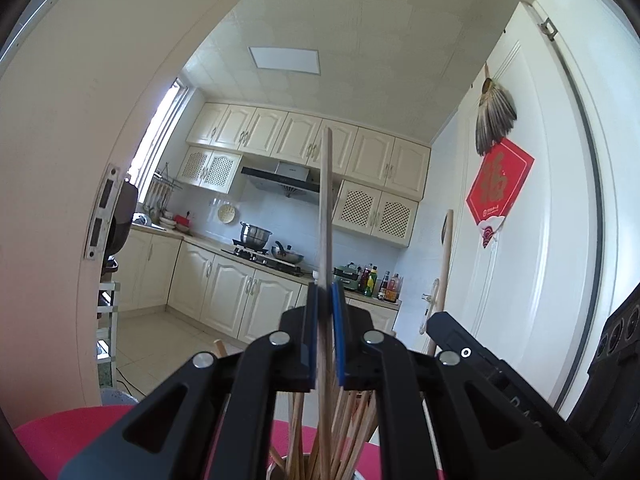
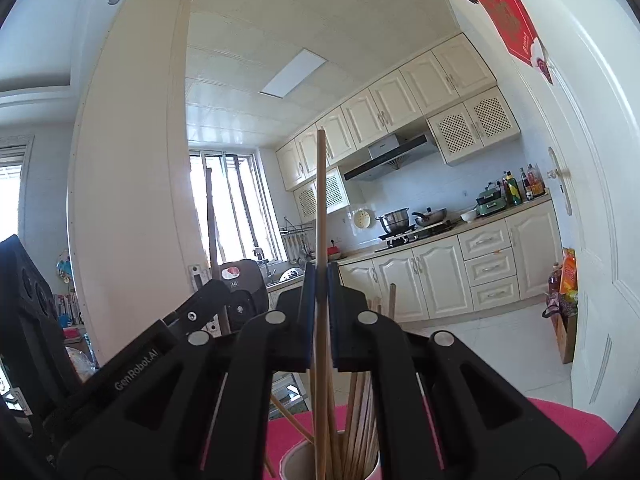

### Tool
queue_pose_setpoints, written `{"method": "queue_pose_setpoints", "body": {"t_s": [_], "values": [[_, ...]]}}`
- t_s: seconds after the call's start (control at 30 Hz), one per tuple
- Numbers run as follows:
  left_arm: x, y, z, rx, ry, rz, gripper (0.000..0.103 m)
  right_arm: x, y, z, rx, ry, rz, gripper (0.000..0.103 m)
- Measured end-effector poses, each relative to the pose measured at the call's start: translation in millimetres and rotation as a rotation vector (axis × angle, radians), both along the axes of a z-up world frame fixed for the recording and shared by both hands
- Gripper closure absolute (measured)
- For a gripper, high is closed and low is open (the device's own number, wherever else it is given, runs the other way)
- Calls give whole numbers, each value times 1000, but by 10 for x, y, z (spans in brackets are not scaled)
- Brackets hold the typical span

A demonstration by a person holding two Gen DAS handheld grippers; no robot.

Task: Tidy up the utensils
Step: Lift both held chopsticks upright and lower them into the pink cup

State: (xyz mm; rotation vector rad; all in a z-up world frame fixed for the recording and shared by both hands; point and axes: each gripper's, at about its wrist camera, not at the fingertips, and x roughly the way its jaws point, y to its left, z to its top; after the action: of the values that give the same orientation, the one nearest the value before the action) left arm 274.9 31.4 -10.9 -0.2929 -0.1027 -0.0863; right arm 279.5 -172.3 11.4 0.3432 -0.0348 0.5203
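Left wrist view showed the left gripper (image 1: 325, 300) clamped on one upright chopstick (image 1: 326, 200), the cup (image 1: 276, 468) of chopsticks directly below its jaws. Right wrist view showed the right gripper (image 2: 318, 280) likewise pinching a chopstick (image 2: 320, 200) above that cup (image 2: 292, 460). Probably mid-sorting; next, each stick needs lowering into the cup before release.

Pink tabletop (image 2: 568, 424); white cup (image 2: 292, 464) of chopsticks (image 2: 360, 420) standing on it.
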Motion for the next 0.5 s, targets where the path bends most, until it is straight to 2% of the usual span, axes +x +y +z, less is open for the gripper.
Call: {"method": "queue_pose_setpoints", "body": {"t_s": [0.2, 0.33, 0.5], "values": [[140, -18, -191, 22, 29, 12, 96, 93, -3, -177, 5, 31, -19, 97], [158, 19, -222, 9, 46, -3, 96, 117, -16, -194, 19, 34, -15, 97], [131, -2, -253, 30, 47, -6, 96, 86, -12, -169, 1, 35, 3, 97]]}}
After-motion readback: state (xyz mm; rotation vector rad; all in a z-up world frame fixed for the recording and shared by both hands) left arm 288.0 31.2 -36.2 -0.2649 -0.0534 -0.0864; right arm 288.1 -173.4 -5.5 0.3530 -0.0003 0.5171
